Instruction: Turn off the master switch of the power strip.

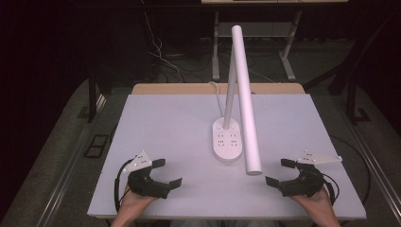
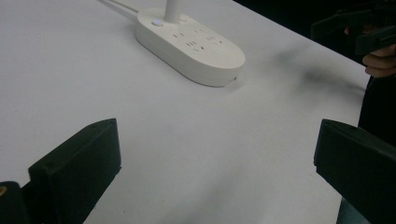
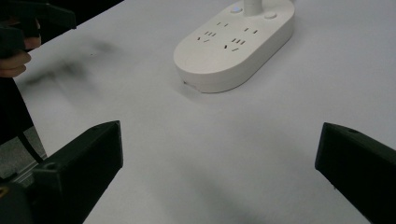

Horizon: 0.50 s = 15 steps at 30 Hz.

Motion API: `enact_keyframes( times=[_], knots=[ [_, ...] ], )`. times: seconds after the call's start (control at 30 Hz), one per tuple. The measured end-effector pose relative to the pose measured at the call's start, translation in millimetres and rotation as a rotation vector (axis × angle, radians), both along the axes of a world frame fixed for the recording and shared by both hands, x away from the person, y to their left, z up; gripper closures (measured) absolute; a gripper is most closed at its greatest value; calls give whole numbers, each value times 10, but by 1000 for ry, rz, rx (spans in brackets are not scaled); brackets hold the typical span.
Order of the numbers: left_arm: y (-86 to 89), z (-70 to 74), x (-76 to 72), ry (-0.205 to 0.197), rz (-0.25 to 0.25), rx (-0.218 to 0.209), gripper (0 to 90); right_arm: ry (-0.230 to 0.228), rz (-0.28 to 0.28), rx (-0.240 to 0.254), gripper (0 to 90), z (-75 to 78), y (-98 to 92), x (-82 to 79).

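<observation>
Both sets of jaws stand wide apart with nothing between them — your left gripper (image 1: 167,173) sits lower left of the high view, your right gripper (image 1: 280,171) lower right, each low over the table (image 1: 161,123) near its front edge.

In the left gripper view the jaws frame bare tabletop, and the lamp base (image 2: 189,44) lies beyond them at upper centre. In the right gripper view it's the same: lamp base (image 3: 236,42) at upper centre, well clear of the jaws.

The lamp (image 1: 239,94) stands mid-table in the high view — oval base (image 1: 227,142) with sockets and buttons on top, a thin stem rising from its rear end, and the long white lamp head (image 1: 247,104) angled down so its tip hangs just right of the base, between the base and your right gripper. A cord runs off the rear of the base toward the table's back edge.

My read: this is the approach stage, nothing contacted yet. The right gripper is nearest the head's tip, the left has a clear line to the base. Next move likely calls for steadying the base with the left and closing the right on the head near its free end — go in slowly, since the head probably pivots.
</observation>
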<state>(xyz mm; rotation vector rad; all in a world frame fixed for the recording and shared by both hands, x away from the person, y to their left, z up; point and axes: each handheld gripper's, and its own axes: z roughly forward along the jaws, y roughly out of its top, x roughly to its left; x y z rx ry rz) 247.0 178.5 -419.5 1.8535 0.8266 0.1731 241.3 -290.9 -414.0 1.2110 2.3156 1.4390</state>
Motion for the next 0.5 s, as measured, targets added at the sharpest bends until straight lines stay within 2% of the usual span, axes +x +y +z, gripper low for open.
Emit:
enact_keyframes(
  times=[0.2, 0.5],
  knots=[
    [-17, -2, 20, 22, -21, 17, 0, 4, -5, 1, 2, 0, -4, -7],
    [-33, 72, 66, 27, -37, 29, 0, 2, -3, -3, 2, -5, -17, -2]
  ],
)
